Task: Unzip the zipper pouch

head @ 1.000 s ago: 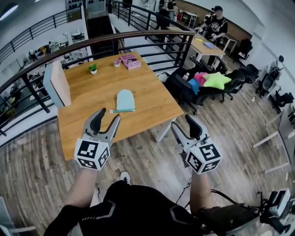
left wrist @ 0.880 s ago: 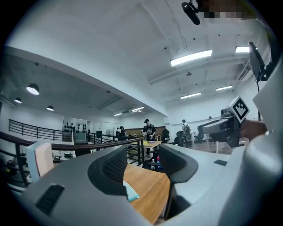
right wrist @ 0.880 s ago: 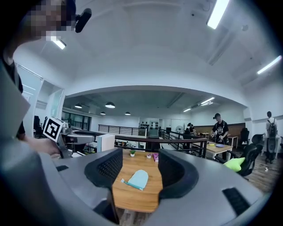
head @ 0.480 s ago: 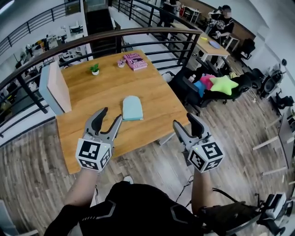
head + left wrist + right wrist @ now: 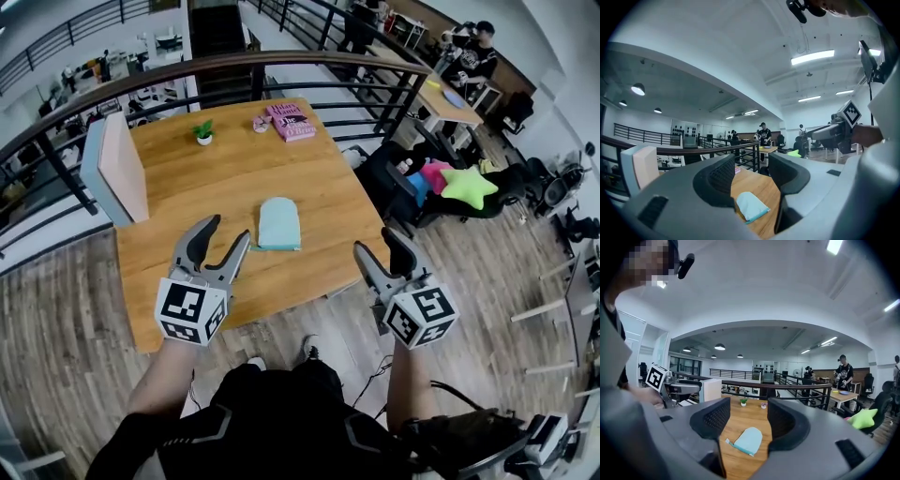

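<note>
A light teal zipper pouch (image 5: 278, 223) lies flat in the middle of the wooden table (image 5: 197, 197), its zipper edge facing the near side. It also shows between the jaws as the pouch (image 5: 751, 206) in the left gripper view and the pouch (image 5: 748, 440) in the right gripper view. My left gripper (image 5: 224, 238) hovers open over the table's near edge, left of the pouch and short of it. My right gripper (image 5: 379, 248) is open too, past the table's near right corner. Neither holds anything.
A pale box (image 5: 117, 169) stands on the table's left side. A small potted plant (image 5: 203, 132), a pink book (image 5: 291, 121) and a small pink item (image 5: 261, 123) sit at the far edge. A black railing (image 5: 281, 70) runs behind; chairs with a green star cushion (image 5: 469, 186) stand right.
The view has drawn closer to the table: the pouch now sits nearer both grippers. Both grippers stay open and empty.
</note>
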`<state>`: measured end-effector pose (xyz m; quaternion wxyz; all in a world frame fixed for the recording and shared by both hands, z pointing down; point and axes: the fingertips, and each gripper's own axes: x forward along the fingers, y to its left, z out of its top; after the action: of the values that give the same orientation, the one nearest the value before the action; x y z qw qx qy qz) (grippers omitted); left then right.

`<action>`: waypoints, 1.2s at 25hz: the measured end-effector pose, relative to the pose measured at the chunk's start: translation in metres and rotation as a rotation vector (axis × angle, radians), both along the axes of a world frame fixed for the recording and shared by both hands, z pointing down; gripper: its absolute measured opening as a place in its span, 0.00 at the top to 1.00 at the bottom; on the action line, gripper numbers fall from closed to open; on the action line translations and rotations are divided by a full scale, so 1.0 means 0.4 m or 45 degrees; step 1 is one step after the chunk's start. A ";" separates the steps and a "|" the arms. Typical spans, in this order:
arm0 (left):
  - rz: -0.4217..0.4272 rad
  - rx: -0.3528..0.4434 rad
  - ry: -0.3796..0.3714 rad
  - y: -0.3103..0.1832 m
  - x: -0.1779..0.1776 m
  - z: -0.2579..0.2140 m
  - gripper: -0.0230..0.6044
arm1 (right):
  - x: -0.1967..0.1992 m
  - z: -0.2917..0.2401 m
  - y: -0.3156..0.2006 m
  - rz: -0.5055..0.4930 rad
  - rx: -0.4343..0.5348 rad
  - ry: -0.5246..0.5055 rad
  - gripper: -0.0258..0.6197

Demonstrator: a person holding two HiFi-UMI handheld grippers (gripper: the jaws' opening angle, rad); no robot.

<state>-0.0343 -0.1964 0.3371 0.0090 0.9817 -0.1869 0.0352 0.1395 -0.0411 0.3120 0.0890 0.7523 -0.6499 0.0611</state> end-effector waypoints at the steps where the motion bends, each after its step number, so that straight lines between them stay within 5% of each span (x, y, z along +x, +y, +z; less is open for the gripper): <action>1: -0.012 0.002 -0.007 -0.009 0.003 0.005 0.58 | 0.010 0.005 -0.014 -0.010 0.006 -0.005 0.56; 19: -0.380 0.013 -0.123 -0.110 0.157 0.025 0.58 | 0.259 0.075 -0.317 -0.469 0.010 -0.050 0.56; 30: -0.567 -0.148 -0.185 -0.084 0.201 0.160 0.58 | 0.291 0.213 -0.425 -0.745 -0.109 -0.113 0.57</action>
<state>0.0462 -0.2300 0.4011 0.0593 0.9089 -0.3967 0.1136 0.2560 -0.2109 0.3971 0.1059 0.5250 -0.8393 0.0931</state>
